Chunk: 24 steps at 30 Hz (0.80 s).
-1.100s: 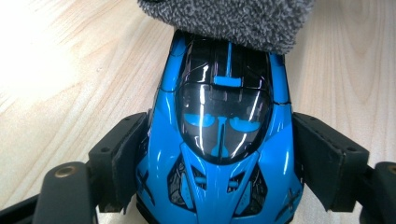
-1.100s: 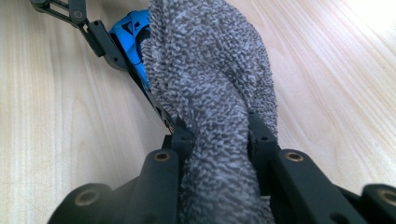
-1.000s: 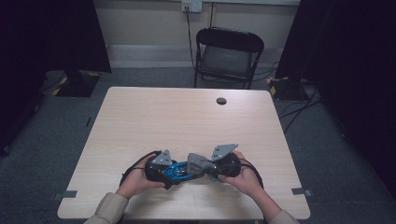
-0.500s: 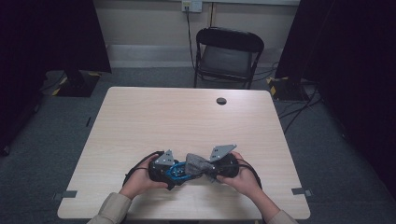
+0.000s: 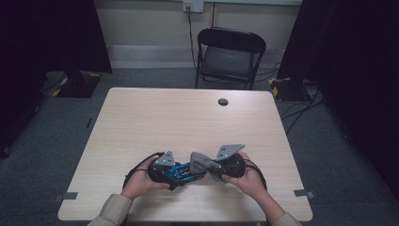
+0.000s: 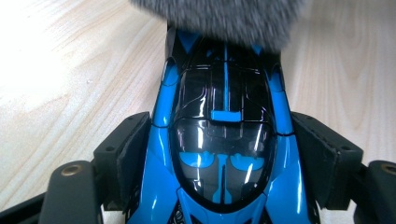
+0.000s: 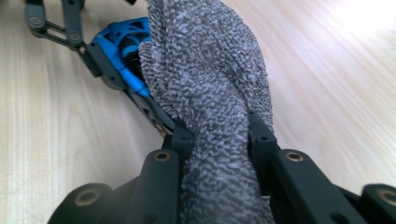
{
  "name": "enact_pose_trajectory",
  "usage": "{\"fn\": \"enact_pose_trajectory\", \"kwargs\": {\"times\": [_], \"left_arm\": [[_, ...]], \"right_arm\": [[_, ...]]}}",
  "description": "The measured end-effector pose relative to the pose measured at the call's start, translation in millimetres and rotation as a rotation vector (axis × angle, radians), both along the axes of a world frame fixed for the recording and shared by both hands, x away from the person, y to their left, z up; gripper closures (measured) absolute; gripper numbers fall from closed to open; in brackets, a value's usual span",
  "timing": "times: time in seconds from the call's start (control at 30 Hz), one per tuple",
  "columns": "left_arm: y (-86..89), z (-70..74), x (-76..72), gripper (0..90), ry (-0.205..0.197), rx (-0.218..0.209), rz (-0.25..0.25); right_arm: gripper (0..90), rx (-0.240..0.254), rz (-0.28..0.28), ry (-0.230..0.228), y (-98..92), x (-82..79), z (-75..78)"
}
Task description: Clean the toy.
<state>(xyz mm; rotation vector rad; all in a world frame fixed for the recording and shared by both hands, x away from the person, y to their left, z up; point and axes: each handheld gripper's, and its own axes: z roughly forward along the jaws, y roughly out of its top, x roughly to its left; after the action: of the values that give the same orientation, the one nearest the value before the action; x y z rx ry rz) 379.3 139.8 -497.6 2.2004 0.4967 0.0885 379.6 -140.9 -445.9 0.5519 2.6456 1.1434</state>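
A blue and black toy car [image 6: 224,140] lies between the jaws of my left gripper [image 6: 224,158]. Its pads press on the car's sides, and the jaws have just been closing a little on it. My right gripper [image 7: 217,135] is shut on a bunched grey cloth [image 7: 210,93], which rests on the car's far end [image 7: 119,37]. In the high view the left gripper [image 5: 175,173] and right gripper [image 5: 215,167] face each other near the table's front edge. The car [image 5: 183,172] and the cloth [image 5: 202,162] lie between them.
The light wooden table [image 5: 188,117] has a round cable hole [image 5: 223,101] near its far edge. A black folding chair [image 5: 229,56] stands behind the table. Cables trail from both grippers over the front of the table.
The cloth in the right gripper has shifted slightly over the car. Both hands have stayed almost where they were.
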Motion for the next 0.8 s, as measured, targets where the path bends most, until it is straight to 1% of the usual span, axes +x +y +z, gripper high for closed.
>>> {"fn": "enact_pose_trajectory", "kwargs": {"times": [0.03,0.07,0.23,0.3,0.33,0.37,0.43,0.53,0.57,0.63,0.67,0.73,0.8], "left_arm": [[1.5,0.7,0.1,24.6,0.007,-0.001,0.001],[2.6,1.7,0.1,24.6,0.003,0.002,0.0],[7.7,7.1,0.0,24.5,-0.005,-0.015,0.02],[12.5,11.9,0.7,24.6,-0.005,-0.034,0.029],[13.3,13.3,0.6,24.6,-0.012,-0.03,0.035],[13.9,14.0,0.7,24.6,-0.016,-0.031,0.038],[15.2,15.5,1.3,24.6,-0.011,-0.036,0.038],[17.4,19.0,2.4,24.6,-0.023,-0.047,0.047],[18.4,20.6,2.7,24.6,-0.021,-0.054,0.052],[21.3,25.3,3.7,24.6,-0.034,-0.057,0.053],[22.6,27.7,3.9,24.5,-0.034,-0.067,0.056],[24.3,30.3,4.1,24.6,-0.038,-0.07,0.058],[27.2,37.3,4.1,24.6,-0.046,-0.082,0.059]], "right_arm": [[71.0,0.006,-0.01,-0.003,-3.5,0.7,1.3],[71.0,0.012,-0.02,-0.005,-7.1,1.3,2.6],[71.0,0.044,-0.071,-0.013,-23.7,4.6,7.7],[71.0,0.052,-0.086,-0.013,-28.7,5.8,8.3],[71.0,0.053,-0.093,-0.011,-30.4,6.2,7.9],[71.0,0.051,-0.094,-0.01,-31.1,6.3,7.0],[71.0,0.045,-0.094,-0.003,-30.5,5.9,5.3],[71.0,0.044,-0.09,-0.01,-29.2,5.2,5.5],[71.0,0.047,-0.091,-0.013,-29.4,5.1,6.2],[71.0,0.039,-0.102,-0.014,-30.6,5.0,7.3],[71.0,0.035,-0.108,-0.018,-32.0,5.3,7.5],[71.0,0.05,-0.127,-0.019,-36.4,7.3,7.7],[71.0,0.08,-0.148,-0.017,-40.6,10.5,8.6]]}}
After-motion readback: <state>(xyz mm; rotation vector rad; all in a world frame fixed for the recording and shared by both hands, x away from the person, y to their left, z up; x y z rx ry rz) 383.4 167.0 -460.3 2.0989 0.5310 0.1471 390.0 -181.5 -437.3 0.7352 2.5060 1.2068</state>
